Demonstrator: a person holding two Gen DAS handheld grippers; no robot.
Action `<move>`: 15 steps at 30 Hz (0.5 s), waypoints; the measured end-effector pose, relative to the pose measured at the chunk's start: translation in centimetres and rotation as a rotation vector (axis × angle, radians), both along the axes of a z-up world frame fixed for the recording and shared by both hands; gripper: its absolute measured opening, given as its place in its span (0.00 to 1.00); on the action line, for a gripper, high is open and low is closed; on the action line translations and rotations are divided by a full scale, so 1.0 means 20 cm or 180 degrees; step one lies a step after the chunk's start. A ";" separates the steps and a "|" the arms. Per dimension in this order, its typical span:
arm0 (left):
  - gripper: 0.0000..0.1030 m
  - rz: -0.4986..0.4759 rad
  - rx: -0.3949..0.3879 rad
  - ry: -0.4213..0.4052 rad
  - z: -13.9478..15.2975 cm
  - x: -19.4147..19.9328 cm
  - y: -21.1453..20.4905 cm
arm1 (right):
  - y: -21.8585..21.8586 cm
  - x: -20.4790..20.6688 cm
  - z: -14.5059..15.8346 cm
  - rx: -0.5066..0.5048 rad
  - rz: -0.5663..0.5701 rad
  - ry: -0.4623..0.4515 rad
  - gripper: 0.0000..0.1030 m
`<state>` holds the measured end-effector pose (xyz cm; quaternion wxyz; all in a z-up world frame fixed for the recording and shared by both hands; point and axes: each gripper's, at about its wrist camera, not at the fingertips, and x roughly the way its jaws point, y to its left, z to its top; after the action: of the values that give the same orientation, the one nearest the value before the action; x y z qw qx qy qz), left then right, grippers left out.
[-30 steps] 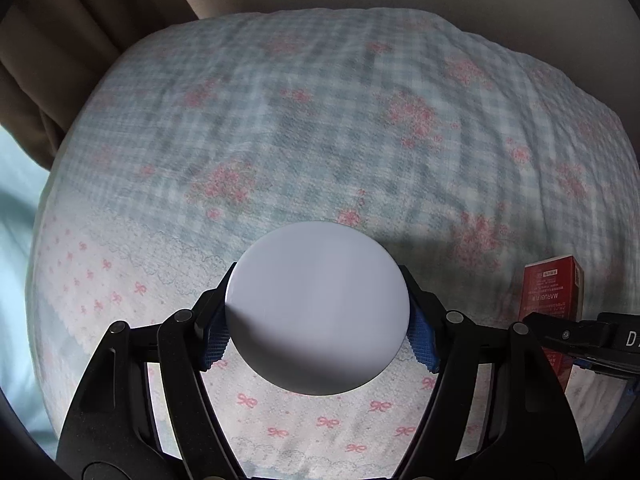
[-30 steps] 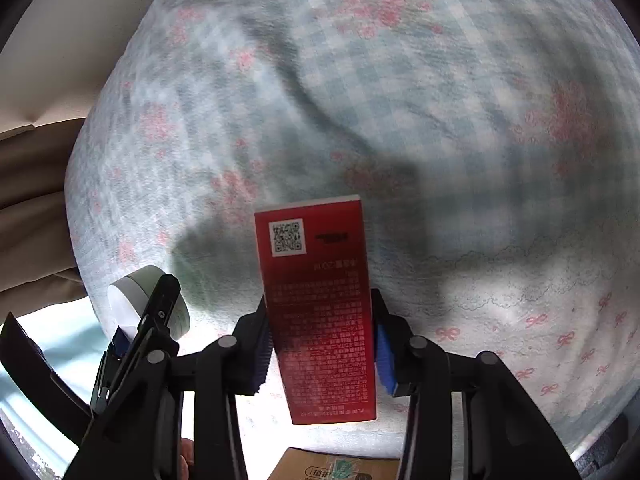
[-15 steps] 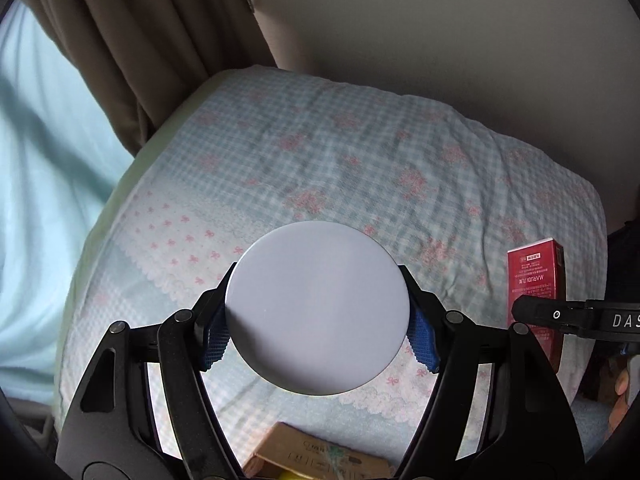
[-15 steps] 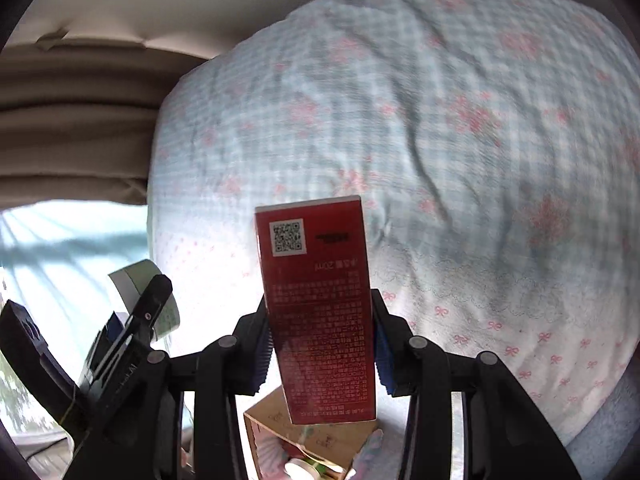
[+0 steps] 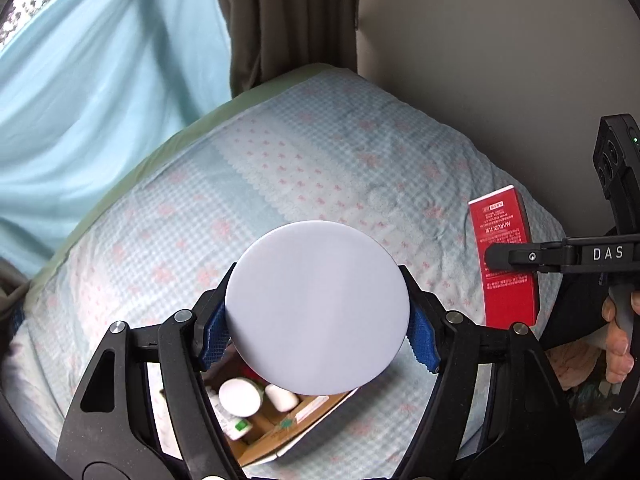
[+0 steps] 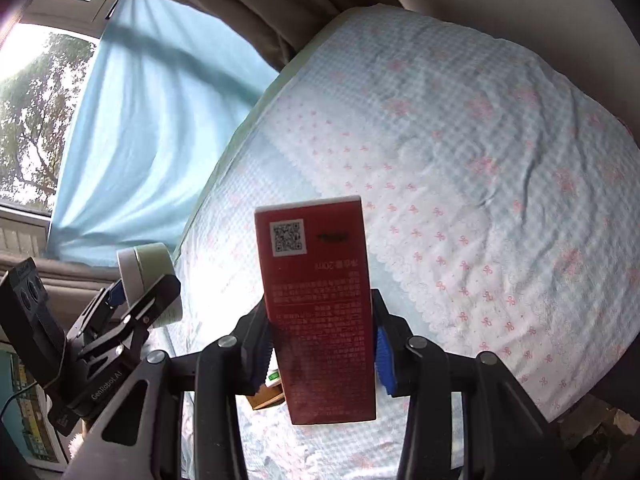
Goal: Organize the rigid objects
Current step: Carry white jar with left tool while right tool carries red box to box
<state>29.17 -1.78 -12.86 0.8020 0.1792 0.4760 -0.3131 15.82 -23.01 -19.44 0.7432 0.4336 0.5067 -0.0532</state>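
Note:
My left gripper is shut on a round white jar, its flat lid facing the camera, held above the bed. My right gripper is shut on a tall red carton with a QR code and white print. The carton also shows in the left wrist view, at the right, gripped by the right gripper. The jar shows side-on in the right wrist view, at the left. Below the jar lies an open cardboard box holding several white bottles and jars.
The bed has a blue checked cover with pink bows and flowers. A blue curtain and brown drape hang at the far left, a beige wall behind. A window with trees is at left.
Both grippers have lifted and pulled back from the bed, each with its object still held. The cardboard box with bottles has come into view below the jar.

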 end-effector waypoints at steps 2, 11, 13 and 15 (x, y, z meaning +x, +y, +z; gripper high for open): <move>0.68 0.0176 -0.0001 0.0027 -0.02 -0.04 0.15 | 0.10 0.03 0.01 -0.0036 0.0166 -0.0001 0.38; 0.68 0.0886 0.0147 0.0058 -0.16 -0.21 0.57 | 0.41 0.23 -0.14 0.0012 0.0851 0.0117 0.38; 0.68 0.1031 0.0137 0.0110 -0.21 -0.23 0.61 | 0.45 0.29 -0.20 -0.0019 0.1008 0.0157 0.38; 0.68 0.1155 0.0166 0.0155 -0.28 -0.23 0.63 | 0.50 0.34 -0.26 -0.0096 0.1198 0.0199 0.38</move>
<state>24.56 10.91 -18.38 0.8287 0.1035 0.5277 -0.1551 22.71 -12.96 -24.57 0.7304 0.3181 0.6008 0.0657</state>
